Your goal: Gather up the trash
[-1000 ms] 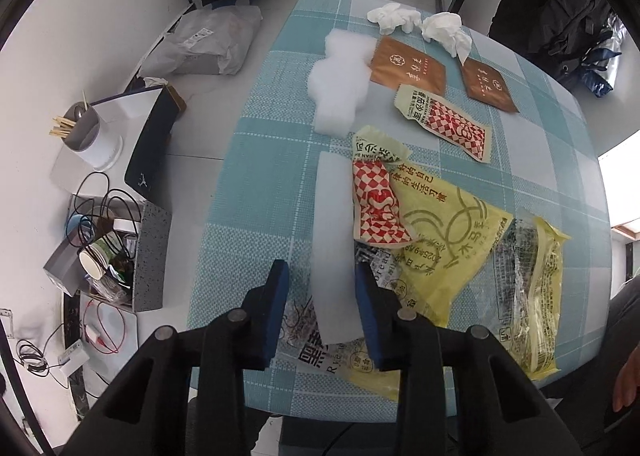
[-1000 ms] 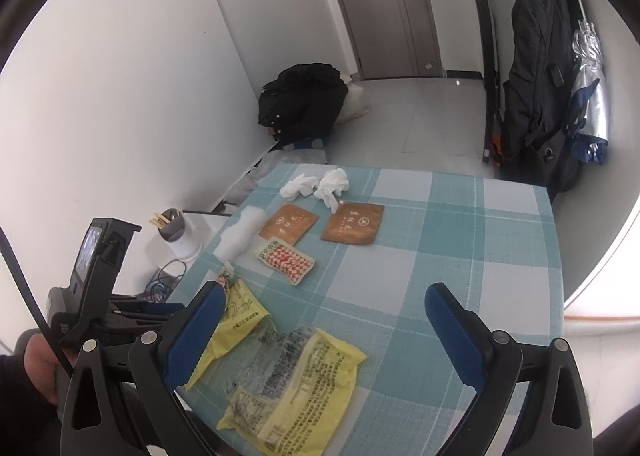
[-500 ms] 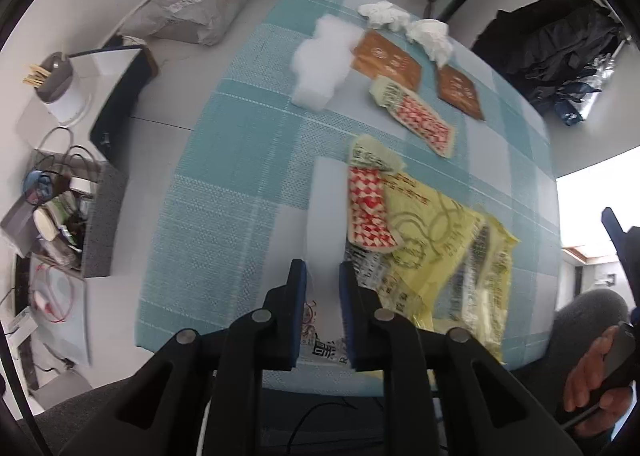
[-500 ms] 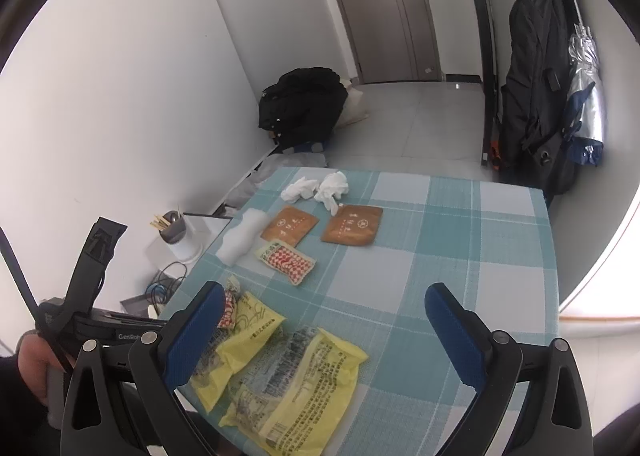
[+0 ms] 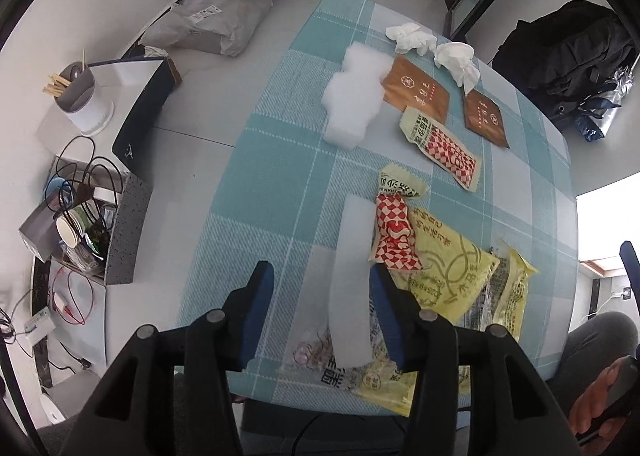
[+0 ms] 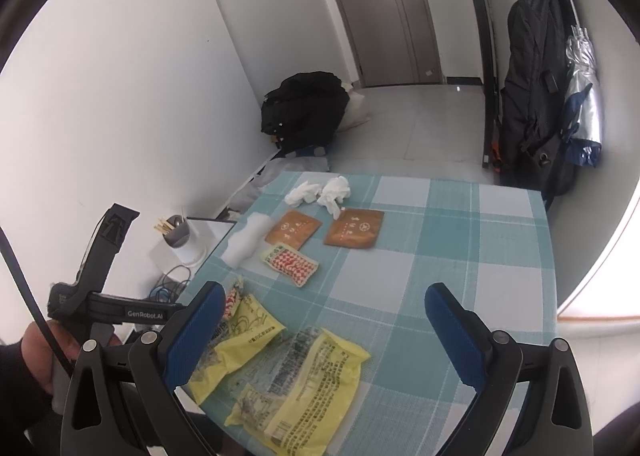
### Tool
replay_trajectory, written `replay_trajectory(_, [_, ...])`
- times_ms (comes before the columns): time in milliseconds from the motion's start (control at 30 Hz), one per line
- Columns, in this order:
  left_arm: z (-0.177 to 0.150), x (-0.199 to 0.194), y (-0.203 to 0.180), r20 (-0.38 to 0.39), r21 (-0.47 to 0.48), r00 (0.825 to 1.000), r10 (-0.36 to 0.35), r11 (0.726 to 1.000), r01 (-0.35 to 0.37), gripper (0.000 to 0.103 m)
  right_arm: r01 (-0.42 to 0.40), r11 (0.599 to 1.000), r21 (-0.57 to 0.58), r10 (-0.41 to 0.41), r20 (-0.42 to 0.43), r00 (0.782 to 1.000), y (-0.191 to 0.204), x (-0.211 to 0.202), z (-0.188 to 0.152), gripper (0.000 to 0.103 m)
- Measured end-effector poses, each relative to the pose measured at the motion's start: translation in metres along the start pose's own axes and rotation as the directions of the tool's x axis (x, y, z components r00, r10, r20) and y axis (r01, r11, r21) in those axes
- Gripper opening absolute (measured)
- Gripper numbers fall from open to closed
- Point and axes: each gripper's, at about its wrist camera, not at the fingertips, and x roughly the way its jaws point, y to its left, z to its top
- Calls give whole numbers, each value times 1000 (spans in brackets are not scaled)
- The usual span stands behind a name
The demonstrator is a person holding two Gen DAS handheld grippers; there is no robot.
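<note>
Barely begun: left gripper (image 5: 322,288) just spread, empty, over foam strip (image 5: 349,276); right gripper (image 6: 324,330) wide, empty; wrappers (image 5: 442,149) at 1 o'clock still on table (image 5: 256,195).

Both tools are made of black plastic, and each finger carries a long blue pad with a fine rough texture; the left gripper (image 5: 320,288) and the right gripper (image 6: 324,320) both show round silver screws on the finger arms. From the right wrist view, the left tool has white letters "GenRobot.AI" on its black body, and a thin black cable runs past it. The left hand (image 6: 40,360) comes out of a dark sleeve.
</note>
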Motion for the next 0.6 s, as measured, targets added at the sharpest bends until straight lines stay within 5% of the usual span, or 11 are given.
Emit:
replay_trajectory(233, [-5,8,-3,-21,47,1000,3,999,-2,45,-2,1000,6,2,2,1000,-2,-2,1,101])
replay_trajectory(500, [-12,17,-20,-29,197,993,113,975,-105,45,-7,1000,12,7,8,1000,-3,-3,1,101])
replay_trajectory(600, [-12,15,-16,-19,194,994,107,976,-102,29,-5,1000,13,5,10,1000,-3,-3,1,101])
